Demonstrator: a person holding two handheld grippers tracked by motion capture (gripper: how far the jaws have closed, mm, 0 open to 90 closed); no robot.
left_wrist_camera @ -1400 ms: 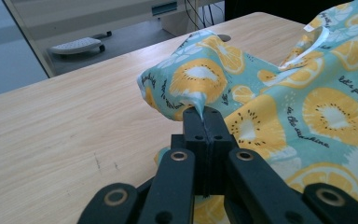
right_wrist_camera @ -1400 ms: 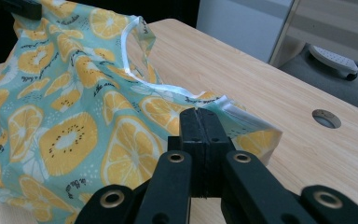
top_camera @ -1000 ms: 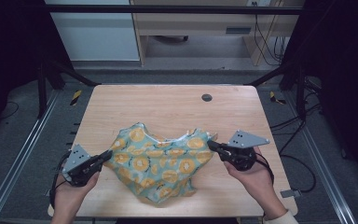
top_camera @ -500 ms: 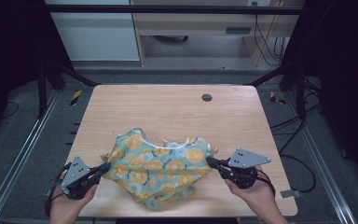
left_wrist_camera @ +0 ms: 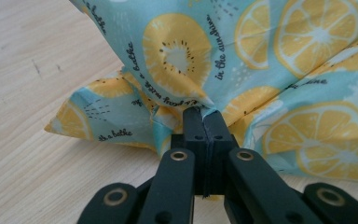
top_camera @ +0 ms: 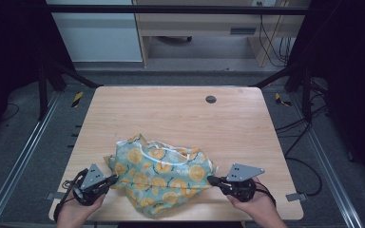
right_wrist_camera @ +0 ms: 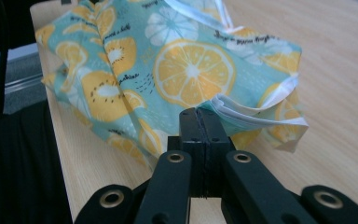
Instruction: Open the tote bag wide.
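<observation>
**Now I hold the fruit cloth by two sides**

I have the cloth (top_camera: 159,178) pinched at both ends. It lies in a soft heap on the near part of the table (top_camera: 171,114), close to my edge, and a bit of it hangs over the front.

My left gripper (left_wrist_camera: 204,122) is squeezed tight on a small fold at the left side of the cloth. The two black jaws are pressed together with the blue and yellow cloth caught between them. I think I hold just a corner so the rest can hang free and open up.

My right gripper (right_wrist_camera: 199,120) is squeezed tight too. It seems to bite the cloth at its white-edged hem on the right side, though the hem partly hides the spot.

From above, the left gripper (top_camera: 111,179) and the right gripper (top_camera: 212,180) sit well apart, one at each side of the heap. My guess is that holding two far points lets me pull the cloth flat. It is crumpled in the middle, so it is not spread yet.
</observation>
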